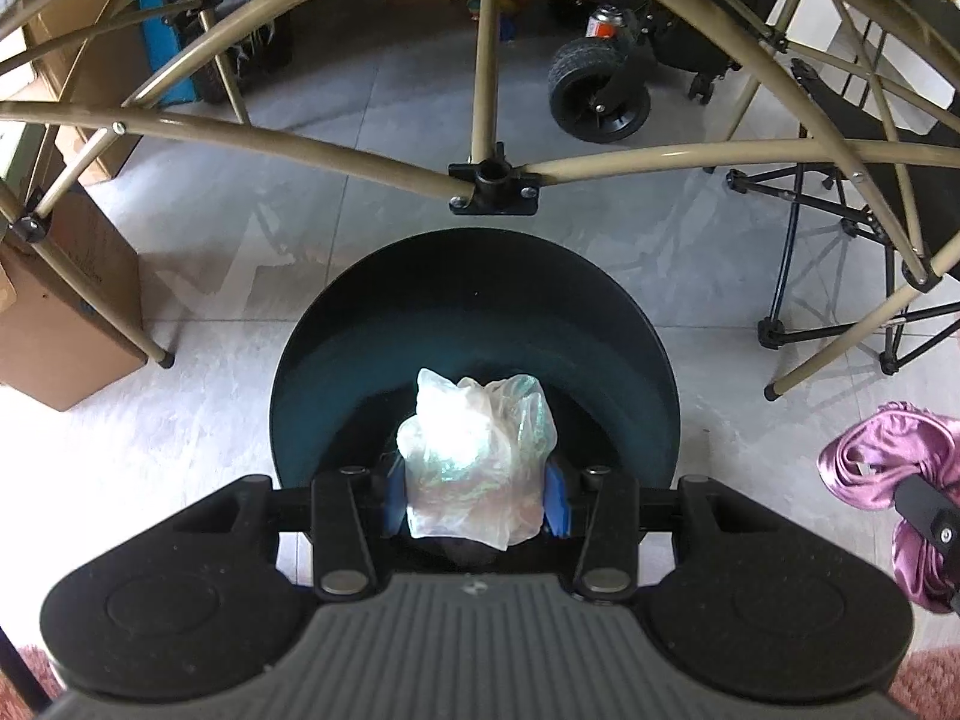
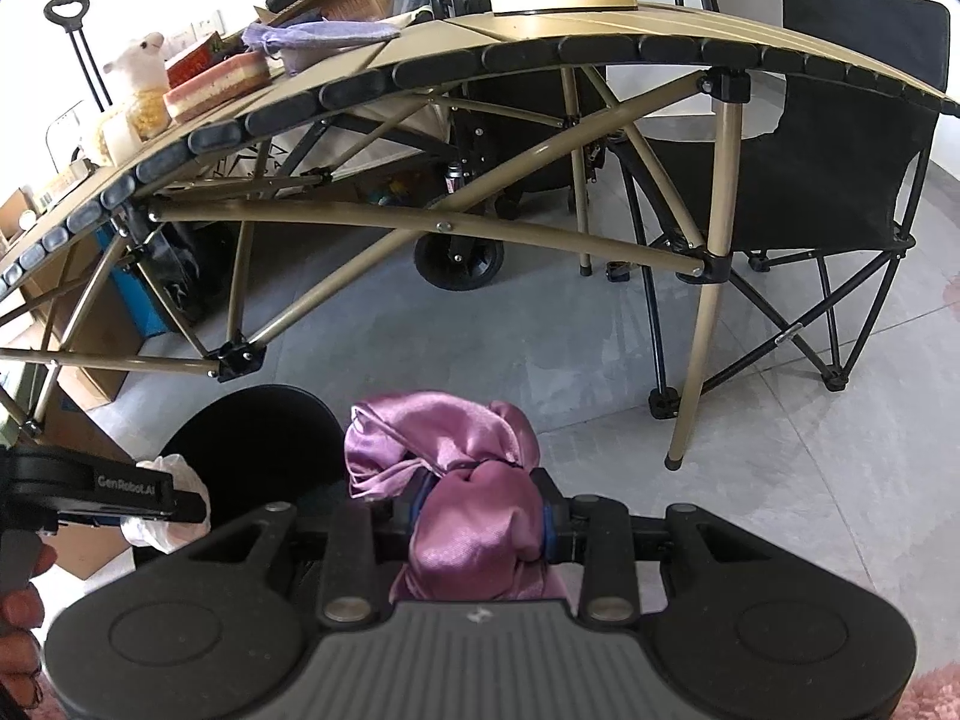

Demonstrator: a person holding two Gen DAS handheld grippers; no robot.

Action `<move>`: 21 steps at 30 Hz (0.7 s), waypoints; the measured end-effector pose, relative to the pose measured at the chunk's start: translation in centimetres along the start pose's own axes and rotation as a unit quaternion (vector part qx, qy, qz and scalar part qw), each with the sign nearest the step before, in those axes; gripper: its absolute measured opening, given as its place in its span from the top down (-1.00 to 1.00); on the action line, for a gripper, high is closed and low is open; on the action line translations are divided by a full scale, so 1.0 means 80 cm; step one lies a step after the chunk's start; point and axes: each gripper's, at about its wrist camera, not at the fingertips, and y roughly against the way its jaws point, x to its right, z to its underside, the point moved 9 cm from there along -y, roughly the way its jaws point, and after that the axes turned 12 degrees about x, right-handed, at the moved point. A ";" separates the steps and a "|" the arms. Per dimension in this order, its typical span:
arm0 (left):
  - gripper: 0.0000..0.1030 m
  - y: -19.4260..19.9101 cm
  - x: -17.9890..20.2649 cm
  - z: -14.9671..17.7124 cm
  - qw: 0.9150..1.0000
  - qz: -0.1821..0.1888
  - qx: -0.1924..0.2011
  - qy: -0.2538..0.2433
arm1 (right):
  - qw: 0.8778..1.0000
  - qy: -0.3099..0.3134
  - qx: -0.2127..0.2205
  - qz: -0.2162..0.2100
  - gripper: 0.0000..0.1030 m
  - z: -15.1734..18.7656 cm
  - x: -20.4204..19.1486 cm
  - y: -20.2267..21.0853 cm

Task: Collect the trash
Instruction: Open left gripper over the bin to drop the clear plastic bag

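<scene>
On the left, the left gripper (image 1: 477,492) has its jaws closed on a crumpled clear plastic bag (image 1: 477,450), held over the open dark bin (image 1: 372,324) on the tiled floor (image 1: 210,240). Just right of it, the right gripper (image 2: 485,516) has its jaws clamped on bunched purple cloth (image 2: 456,480), near a folding table (image 2: 600,30).

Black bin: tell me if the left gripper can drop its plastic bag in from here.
Probably yes: the left gripper holds the plastic bag right above the black bin, whose mouth is open with nothing between.
</scene>
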 end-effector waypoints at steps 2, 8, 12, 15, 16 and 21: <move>0.15 -0.002 0.002 0.000 1.000 0.000 -0.001 0.000 | 1.000 0.001 -0.001 0.001 0.37 0.001 0.000 0.000; 0.14 -0.006 0.004 0.000 1.000 0.000 -0.004 0.003 | 1.000 0.002 -0.002 0.002 0.37 0.001 -0.001 -0.002; -0.22 -0.003 0.003 -0.002 1.000 0.004 -0.004 0.012 | 1.000 0.002 -0.003 0.002 0.36 0.001 -0.002 -0.003; -0.87 0.000 0.002 -0.004 1.000 0.001 0.003 0.021 | 1.000 0.002 -0.002 0.001 0.36 0.000 0.000 -0.002; -0.87 0.001 0.001 -0.005 1.000 -0.002 0.006 0.021 | 1.000 0.001 -0.002 0.001 0.36 0.000 0.000 -0.002; -1.00 -0.001 -0.002 -0.004 1.000 -0.009 0.001 0.021 | 1.000 0.001 -0.002 0.001 0.36 0.000 0.000 -0.002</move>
